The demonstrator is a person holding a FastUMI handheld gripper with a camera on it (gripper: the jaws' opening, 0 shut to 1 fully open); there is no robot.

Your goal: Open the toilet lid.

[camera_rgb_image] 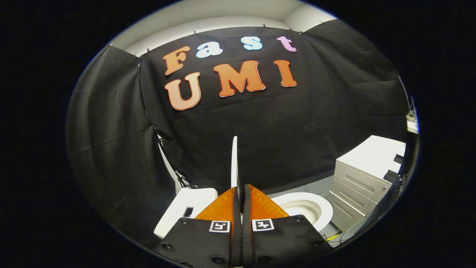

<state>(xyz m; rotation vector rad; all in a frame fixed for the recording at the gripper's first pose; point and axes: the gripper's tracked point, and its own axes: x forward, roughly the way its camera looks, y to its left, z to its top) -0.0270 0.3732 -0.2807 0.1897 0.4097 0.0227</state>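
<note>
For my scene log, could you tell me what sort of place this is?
Likely a mock bathroom in a booth: a toilet with its lid raised edge-on between the gripper's fingers, a cistern, and a drawer cabinet.

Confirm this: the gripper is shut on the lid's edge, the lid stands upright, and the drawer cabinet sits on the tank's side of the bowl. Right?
Not quite. The gripper view shows the cabinet across the bowl from the tank. The gripper is shut on the upright lid.

The white toilet lid (pixel 234 160) stands upright, seen edge-on, pinched between the orange fingers (pixel 219 210) of the gripper (pixel 241 193), above the uncovered white toilet bowl (pixel 308 208).
</note>
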